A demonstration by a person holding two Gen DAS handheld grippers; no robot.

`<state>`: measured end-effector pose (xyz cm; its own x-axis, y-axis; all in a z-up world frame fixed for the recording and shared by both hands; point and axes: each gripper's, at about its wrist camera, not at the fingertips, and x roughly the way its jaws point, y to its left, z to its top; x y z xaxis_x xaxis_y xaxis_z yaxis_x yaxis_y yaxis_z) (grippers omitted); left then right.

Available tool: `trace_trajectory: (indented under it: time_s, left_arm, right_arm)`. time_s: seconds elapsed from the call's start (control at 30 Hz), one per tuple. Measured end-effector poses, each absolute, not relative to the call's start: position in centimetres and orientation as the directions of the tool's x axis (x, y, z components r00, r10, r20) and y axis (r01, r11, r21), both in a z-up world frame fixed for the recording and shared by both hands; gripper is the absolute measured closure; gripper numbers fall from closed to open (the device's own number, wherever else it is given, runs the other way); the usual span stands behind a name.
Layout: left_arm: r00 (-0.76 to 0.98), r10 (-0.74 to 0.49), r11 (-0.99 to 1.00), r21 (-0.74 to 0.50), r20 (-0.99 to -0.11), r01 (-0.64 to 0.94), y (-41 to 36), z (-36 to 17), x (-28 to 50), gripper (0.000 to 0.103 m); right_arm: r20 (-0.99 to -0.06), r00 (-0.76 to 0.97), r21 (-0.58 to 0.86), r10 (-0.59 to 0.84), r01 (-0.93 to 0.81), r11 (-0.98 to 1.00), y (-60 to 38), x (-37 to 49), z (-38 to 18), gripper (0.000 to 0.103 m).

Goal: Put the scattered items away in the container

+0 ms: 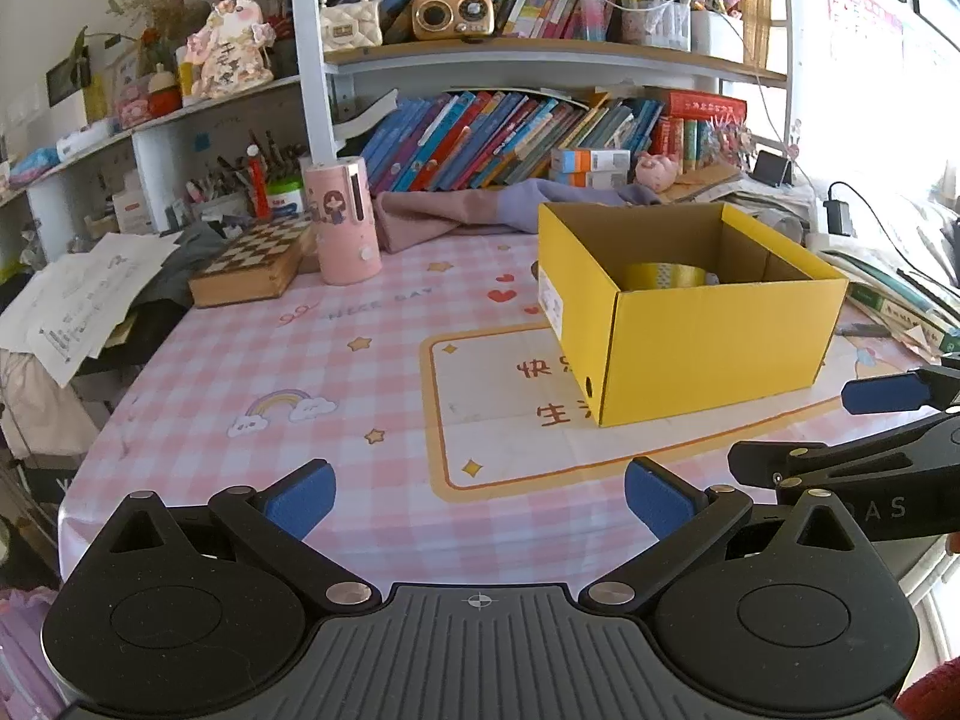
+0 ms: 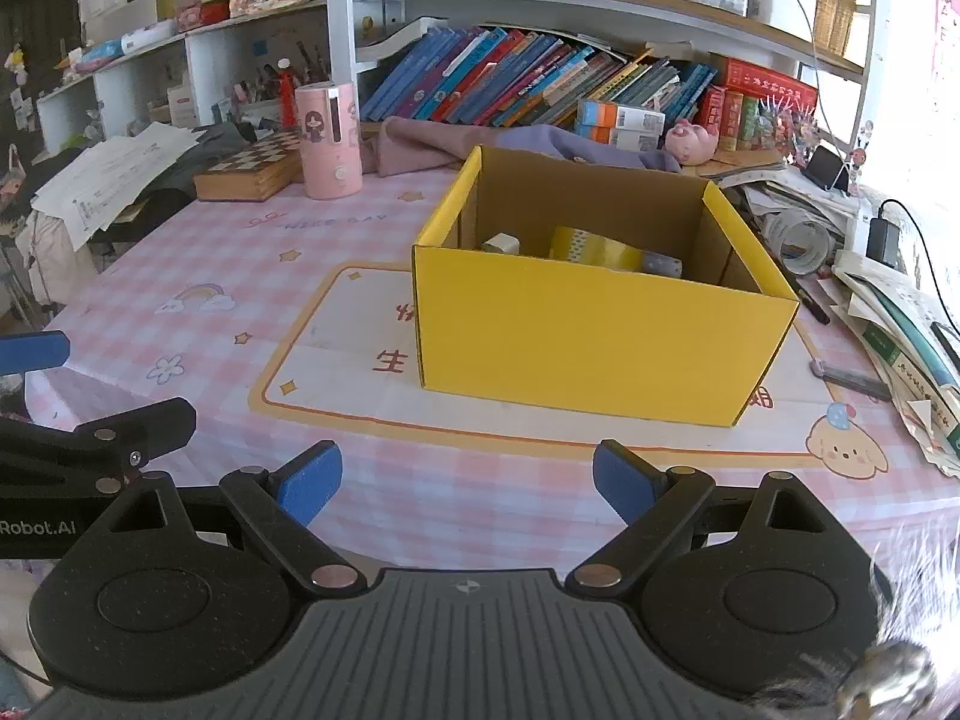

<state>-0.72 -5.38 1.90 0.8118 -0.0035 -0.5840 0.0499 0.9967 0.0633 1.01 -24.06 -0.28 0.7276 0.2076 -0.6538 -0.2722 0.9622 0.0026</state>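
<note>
Nearest the lens in each wrist view are the blue-padded fingers of a claw. The left claw (image 1: 480, 501) stands released, its pads wide apart with nothing between them, above the near edge of the table (image 1: 252, 360). The right claw (image 2: 468, 483) is likewise spread wide and grasps nothing; it also shows at the right edge of the left wrist view, just beside the left one.

Beyond them, on the pink checked tablecloth (image 2: 198, 258), sits an open yellow cardboard box (image 2: 600, 336), resting partly on a cream panel with an orange border and red characters. Inside the box lie a roll of yellowish packing tape (image 2: 591, 249), a small pale block (image 2: 501, 243) near the left wall and a small grey piece (image 2: 663, 265) to the right of the tape. No loose item lies on the cloth between the claws and the box.

Far left on the table stand a pink cylindrical holder with a cartoon girl (image 1: 343, 219) and, just beside it, a folding wooden chessboard box (image 1: 252, 267). A mauve cloth (image 1: 444, 210) lies bunched behind the box. Loose papers (image 1: 78, 294) pile at the left edge; stacked books, a clear tape roll (image 2: 801, 240) and a black charger (image 2: 882, 237) crowd the right. Behind, white shelves (image 1: 540, 57) hold rows of leaning books, a small retro radio (image 1: 453, 15), a quilted cream handbag and a pink pig toy (image 2: 690, 143).
</note>
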Motion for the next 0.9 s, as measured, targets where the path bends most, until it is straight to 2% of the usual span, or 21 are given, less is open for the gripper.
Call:
trace_trajectory:
  time_s: [0.9]
  left_arm:
    - [0.824,-0.039,0.997,0.027,-0.566,0.066,-4.88,1.94,-0.96,0.0]
  right_arm:
    - [-0.657,0.726,-0.001,0.205,-0.273,0.962,-23.96,1.21,-0.32,0.012]
